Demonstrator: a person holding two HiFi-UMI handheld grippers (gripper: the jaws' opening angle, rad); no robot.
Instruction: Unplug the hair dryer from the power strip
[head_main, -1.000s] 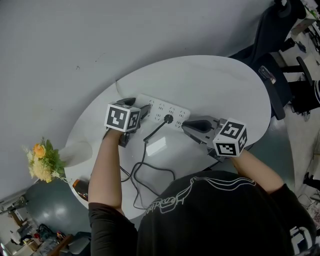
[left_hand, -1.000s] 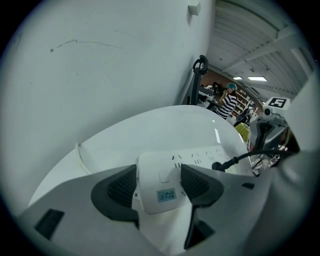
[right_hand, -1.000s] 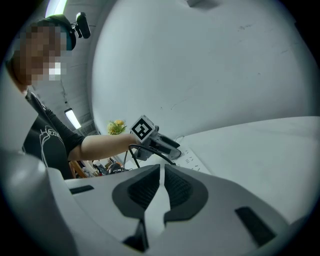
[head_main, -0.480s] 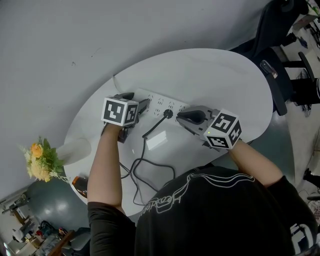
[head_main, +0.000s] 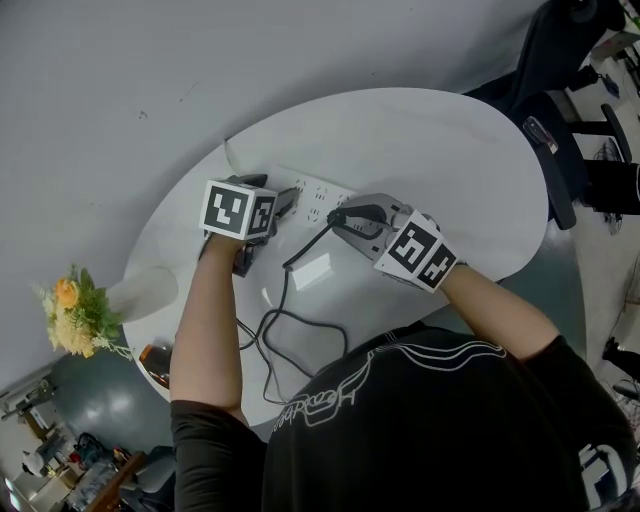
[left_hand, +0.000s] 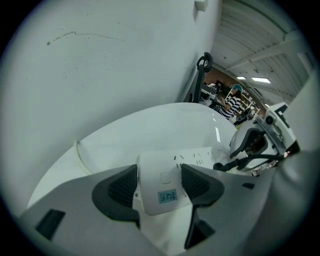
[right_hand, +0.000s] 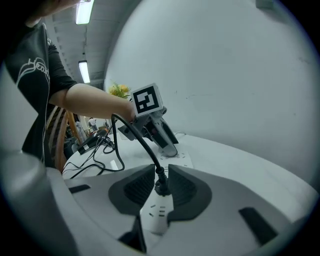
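A white power strip (head_main: 318, 200) lies on the round white table (head_main: 440, 150). My left gripper (head_main: 283, 206) is shut on the strip's left end (left_hand: 161, 186), with a pad against each side. A black plug (right_hand: 161, 186) stands in a socket of the strip (right_hand: 156, 216), and its black cord (head_main: 285, 300) runs in loops toward the table's near edge. The right gripper (head_main: 345, 216) has come in from the right, and its pads press on both sides of the plug (head_main: 337, 213). In the left gripper view the right gripper (left_hand: 252, 146) shows beside the plug.
A small white card (head_main: 313, 268) lies just in front of the strip. At the table's left edge are a dark and orange object (head_main: 155, 357) and yellow flowers (head_main: 72, 318). Dark office chairs (head_main: 560, 150) stand to the right of the table.
The right gripper has moved left along the strip to the black plug, and its jaws now hold it. The left gripper has stayed clamped on the strip's end.
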